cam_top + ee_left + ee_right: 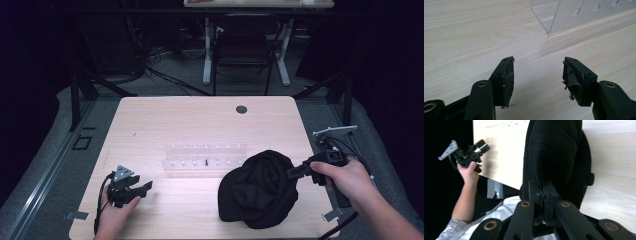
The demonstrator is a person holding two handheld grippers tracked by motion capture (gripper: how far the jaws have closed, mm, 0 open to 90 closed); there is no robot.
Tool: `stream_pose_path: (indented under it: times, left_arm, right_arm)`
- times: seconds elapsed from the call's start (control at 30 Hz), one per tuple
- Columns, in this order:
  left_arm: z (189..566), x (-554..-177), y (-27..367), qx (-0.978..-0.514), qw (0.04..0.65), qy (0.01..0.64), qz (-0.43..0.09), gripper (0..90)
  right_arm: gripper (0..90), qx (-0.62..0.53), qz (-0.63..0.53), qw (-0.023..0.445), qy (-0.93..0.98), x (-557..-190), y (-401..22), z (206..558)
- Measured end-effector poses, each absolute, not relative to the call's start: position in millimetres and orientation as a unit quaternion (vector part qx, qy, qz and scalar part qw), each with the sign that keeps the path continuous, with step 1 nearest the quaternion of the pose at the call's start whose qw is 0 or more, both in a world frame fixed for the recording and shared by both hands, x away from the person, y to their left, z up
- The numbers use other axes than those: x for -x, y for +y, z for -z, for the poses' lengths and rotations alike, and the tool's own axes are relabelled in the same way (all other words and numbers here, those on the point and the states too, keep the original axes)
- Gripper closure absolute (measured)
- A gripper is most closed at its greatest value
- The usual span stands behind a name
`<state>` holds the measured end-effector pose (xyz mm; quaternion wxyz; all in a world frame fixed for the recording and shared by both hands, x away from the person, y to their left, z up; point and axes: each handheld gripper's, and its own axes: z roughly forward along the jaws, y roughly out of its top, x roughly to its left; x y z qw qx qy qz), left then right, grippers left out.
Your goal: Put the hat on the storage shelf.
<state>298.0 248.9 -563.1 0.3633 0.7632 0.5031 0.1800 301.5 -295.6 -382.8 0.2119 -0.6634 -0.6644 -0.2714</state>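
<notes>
A black cap point(260, 187) lies crumpled on the near right of the desk point(165, 112), its edge pinched in the right claw point(291, 172), whose jaws are clamped tight on the fabric. The right hand point(347, 180) comes in level from the desk's right edge. The left claw point(142, 189) hovers near the front left with jaws apart and nothing between them, close to a clear acrylic rack point(205, 155). A clean lift likely calls for a slow, steady pull so the thin fabric fold does not slip free.

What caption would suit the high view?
Right gripper pinches a black fabric cap on the light wooden table; left gripper waits open.
</notes>
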Motion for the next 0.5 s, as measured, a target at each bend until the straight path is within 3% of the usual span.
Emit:
stream_pose_path:
  times: [0.5]
  left_arm:
    - [562.8,-297.9,249.1,-0.764,0.363,0.502,-0.181,42.6]
  right_arm:
    - [88.1,0.618,0.354,0.270,-0.648,-295.3,-283.0,371.1]
